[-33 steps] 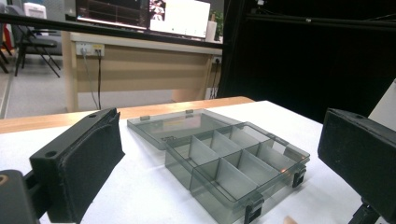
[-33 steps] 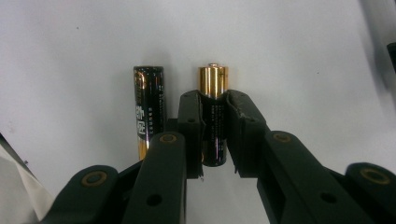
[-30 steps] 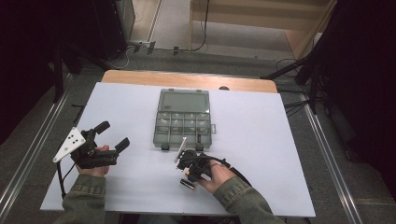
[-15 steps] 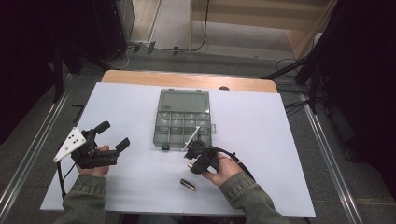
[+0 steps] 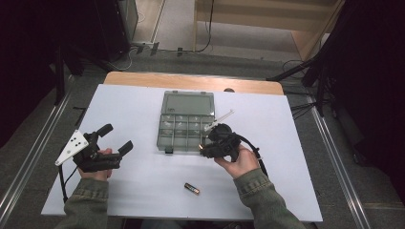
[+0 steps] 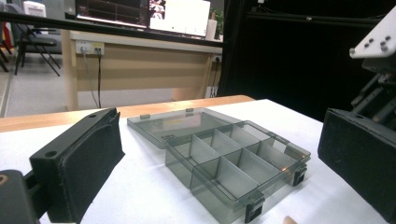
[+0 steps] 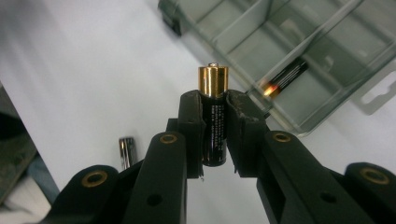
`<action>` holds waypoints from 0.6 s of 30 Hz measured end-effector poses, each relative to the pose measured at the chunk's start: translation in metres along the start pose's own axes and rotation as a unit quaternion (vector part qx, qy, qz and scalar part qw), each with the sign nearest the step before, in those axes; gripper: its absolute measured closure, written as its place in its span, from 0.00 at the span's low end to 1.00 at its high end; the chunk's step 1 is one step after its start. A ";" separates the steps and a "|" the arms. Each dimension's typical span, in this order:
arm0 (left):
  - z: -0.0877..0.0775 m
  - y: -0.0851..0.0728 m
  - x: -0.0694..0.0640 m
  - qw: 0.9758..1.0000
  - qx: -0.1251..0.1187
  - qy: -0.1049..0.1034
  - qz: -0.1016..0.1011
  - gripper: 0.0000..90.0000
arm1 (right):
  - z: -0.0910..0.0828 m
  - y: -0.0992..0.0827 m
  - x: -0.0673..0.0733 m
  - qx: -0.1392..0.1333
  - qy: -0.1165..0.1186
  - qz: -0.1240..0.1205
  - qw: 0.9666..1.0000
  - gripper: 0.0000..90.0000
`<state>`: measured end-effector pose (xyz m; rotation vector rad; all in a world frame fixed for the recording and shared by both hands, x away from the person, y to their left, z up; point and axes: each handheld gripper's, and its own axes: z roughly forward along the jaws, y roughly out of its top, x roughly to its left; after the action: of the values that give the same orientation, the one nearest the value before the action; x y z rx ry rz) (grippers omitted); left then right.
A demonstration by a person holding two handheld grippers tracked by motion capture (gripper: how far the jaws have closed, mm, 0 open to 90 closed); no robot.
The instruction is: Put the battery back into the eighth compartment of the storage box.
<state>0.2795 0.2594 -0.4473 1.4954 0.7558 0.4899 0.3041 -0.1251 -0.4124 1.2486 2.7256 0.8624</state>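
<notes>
One battery [image 7: 286,77] already lies in the box [image 5: 184,125], the right gripper [image 7: 214,122] pinches a second battery [image 7: 213,116] by the box's near edge, another [image 5: 192,189] waits on the table [image 5: 143,181], and the left gripper [image 5: 114,138] sits wide open, holding nothing.

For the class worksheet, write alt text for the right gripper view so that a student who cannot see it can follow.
The right gripper clamps a black battery with a gold cap upright between its black jaws. Beyond it is an open grey compartment box with another battery inside, and a third battery lies on the white table.
</notes>
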 end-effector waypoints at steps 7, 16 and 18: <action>0.000 0.000 0.000 1.000 0.000 0.000 -0.001 0.00 | -0.006 -0.001 -0.017 -0.058 0.015 0.045 0.997 0.87; -0.001 0.000 0.000 1.000 0.000 0.000 -0.002 0.00 | -0.001 -0.006 -0.036 -0.108 0.043 0.111 0.987 0.87; 0.000 0.000 0.000 1.000 0.000 0.001 -0.002 0.00 | 0.001 -0.009 -0.041 -0.116 0.046 0.133 0.983 0.87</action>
<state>0.2793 0.2598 -0.4472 1.4926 0.7595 0.4882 0.3260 -0.1581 -0.4261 1.5770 2.4637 1.2513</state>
